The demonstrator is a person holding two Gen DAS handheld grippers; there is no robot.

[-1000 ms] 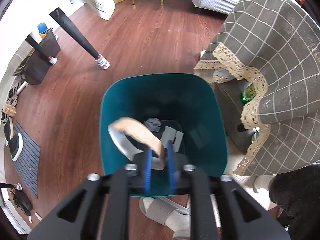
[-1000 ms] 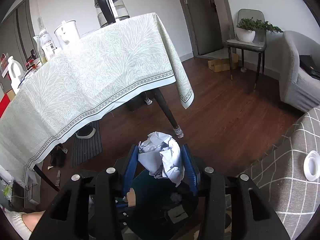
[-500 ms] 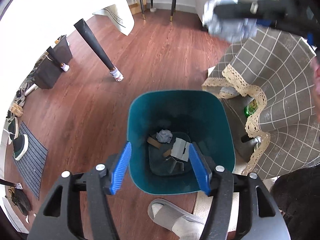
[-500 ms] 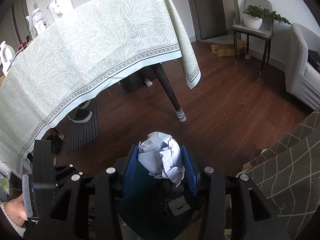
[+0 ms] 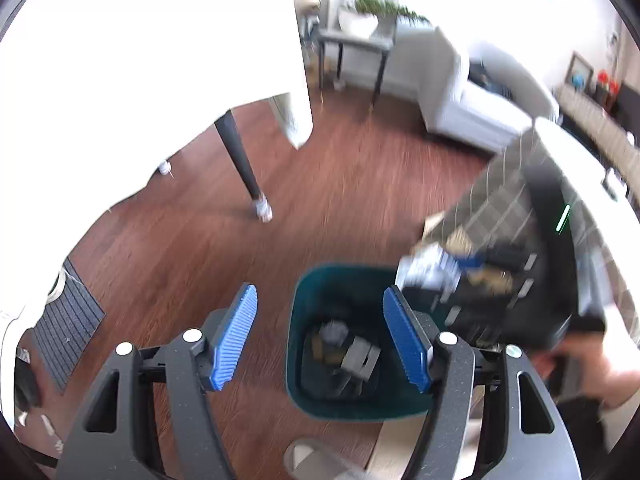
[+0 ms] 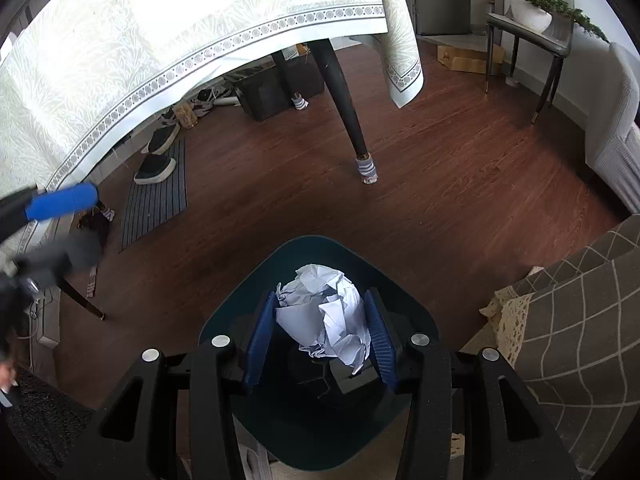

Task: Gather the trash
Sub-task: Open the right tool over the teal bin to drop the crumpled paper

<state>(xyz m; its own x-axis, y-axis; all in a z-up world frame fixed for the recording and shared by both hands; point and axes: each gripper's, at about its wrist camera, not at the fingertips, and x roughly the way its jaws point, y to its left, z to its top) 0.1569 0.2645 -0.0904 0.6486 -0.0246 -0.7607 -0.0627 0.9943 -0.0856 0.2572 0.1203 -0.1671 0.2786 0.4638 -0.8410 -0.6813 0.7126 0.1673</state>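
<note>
A crumpled ball of white paper (image 6: 326, 314), creased and faceted, is pinched between the ribbed blue pads (image 6: 260, 344) of the right gripper (image 6: 320, 340), whose jaws are pressed against its two sides. The ball is held directly above the opening of a teal plastic bin (image 6: 416, 320), a smooth-walled container with a rounded-square rim that stands on a dark wood-plank floor (image 6: 440, 184). Small scraps of grey and brown trash (image 5: 344, 348) are seen lying at the bottom of the bin.

The left gripper (image 5: 320, 336) is seen with its jaws spread wide and opening; nothing is held between its blue ridged pads (image 5: 236, 336), through which the floor and the bin's left side are viewed. In the left wrist view the right gripper appears blurred over the bin's far right rim.

A pale, leaf-patterned tablecloth (image 6: 160, 40) with a dotted border is draped over a counter on tapered black legs (image 6: 344, 100). A grey checked cloth (image 6: 580, 320) edged with cream lace hangs just beside the bin.
</note>
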